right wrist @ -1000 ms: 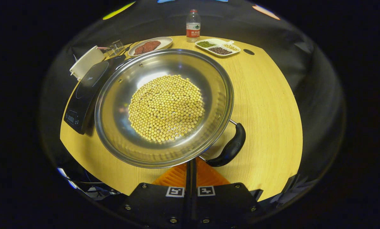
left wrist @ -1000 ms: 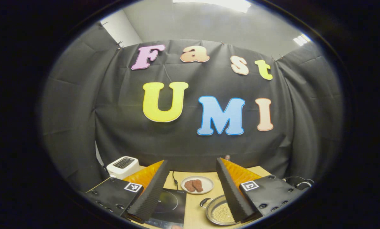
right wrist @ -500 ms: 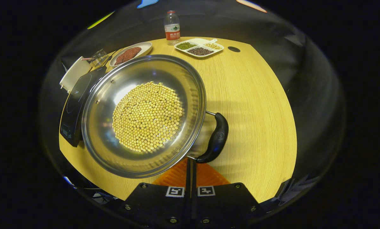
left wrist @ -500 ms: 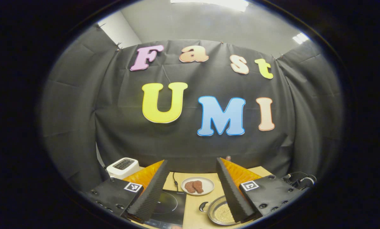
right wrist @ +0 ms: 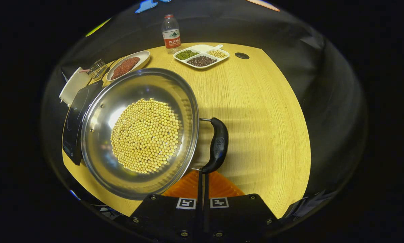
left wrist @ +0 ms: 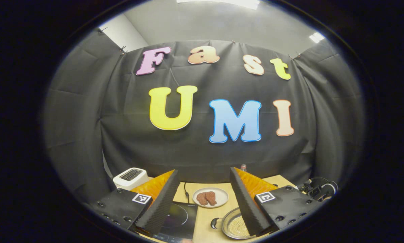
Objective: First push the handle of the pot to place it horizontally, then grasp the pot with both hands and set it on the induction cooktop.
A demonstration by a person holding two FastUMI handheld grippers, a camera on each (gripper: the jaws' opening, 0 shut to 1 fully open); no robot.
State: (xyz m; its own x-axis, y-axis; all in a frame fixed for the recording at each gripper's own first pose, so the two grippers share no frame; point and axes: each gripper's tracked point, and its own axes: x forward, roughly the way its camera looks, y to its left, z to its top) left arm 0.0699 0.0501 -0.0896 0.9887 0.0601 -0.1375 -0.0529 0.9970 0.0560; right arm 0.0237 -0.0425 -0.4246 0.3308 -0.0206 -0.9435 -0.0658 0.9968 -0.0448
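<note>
A steel pot filled with soybeans sits on the wooden table, its left rim over the black induction cooktop. The pot's black handle sticks out on the right side. My right gripper is shut with nothing between its fingers, its tip against the near end of that handle. In the left gripper view, the left gripper is open and held high, facing the booth wall, with the pot and cooktop low between its fingers.
A plate of meat, a water bottle and a divided dish of beans stand at the table's far side. A white appliance sits beyond the cooktop. Bare wood lies right of the pot.
In the right gripper view the pot has slid left and its handle has swung from slanted to nearly upright in the image. The left gripper has tilted up slightly and stays open.
</note>
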